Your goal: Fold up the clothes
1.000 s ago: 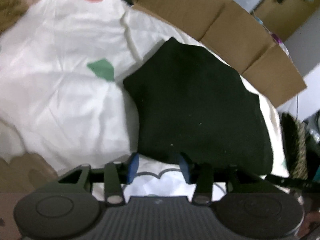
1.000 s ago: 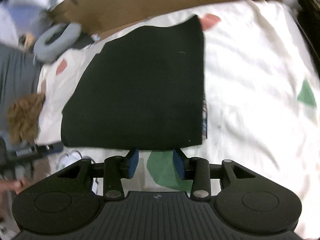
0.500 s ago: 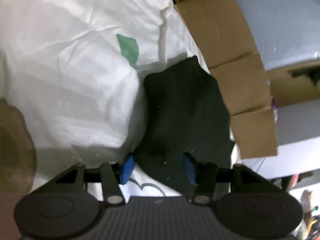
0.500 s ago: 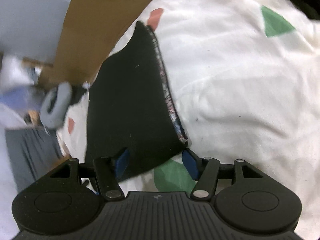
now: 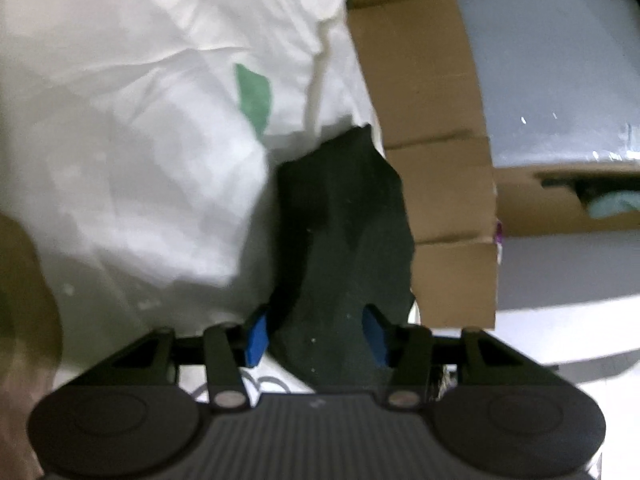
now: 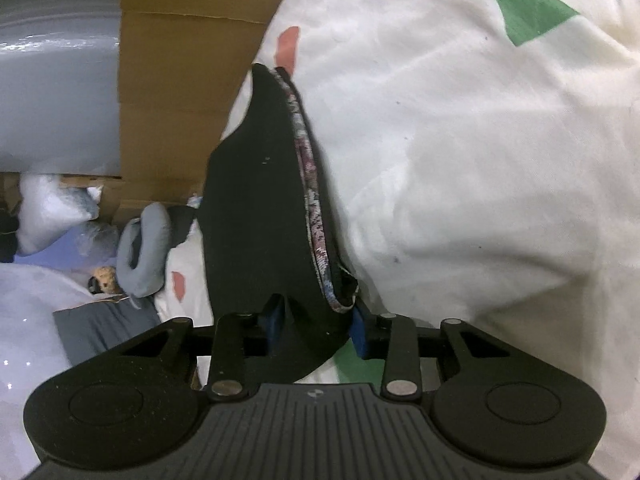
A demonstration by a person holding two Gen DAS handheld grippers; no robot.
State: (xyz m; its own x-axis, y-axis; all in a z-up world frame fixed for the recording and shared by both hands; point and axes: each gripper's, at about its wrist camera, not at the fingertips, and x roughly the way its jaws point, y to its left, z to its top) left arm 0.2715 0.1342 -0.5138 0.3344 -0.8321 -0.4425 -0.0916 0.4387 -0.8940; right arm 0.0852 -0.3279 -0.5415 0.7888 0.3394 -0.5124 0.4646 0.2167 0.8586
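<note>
Nearest the left wrist camera, the left gripper (image 5: 314, 336) is standing about half open, its blue pads (image 5: 256, 336) sitting either side of the near corner of the black garment (image 5: 344, 240). The left pad appears just clear of the cloth and the right pad's contact is hard to judge, so I cannot tell whether it is really gripping. Its jaws have just been closing a little.

In the right wrist view, the right gripper (image 6: 316, 330) is narrowing on the other near corner of the black garment (image 6: 256, 216). Its jaws have just been closing, and the pads are pressing the bunched fabric, including a patterned inner edge (image 6: 310, 184).

Beyond both grippers the garment is lying folded on a white sheet (image 6: 460, 160) printed with green and pink patches. Farther off, brown cardboard (image 5: 424, 120) is standing along the sheet's edge, with a grey neck pillow (image 6: 146, 248) lying beside it.
</note>
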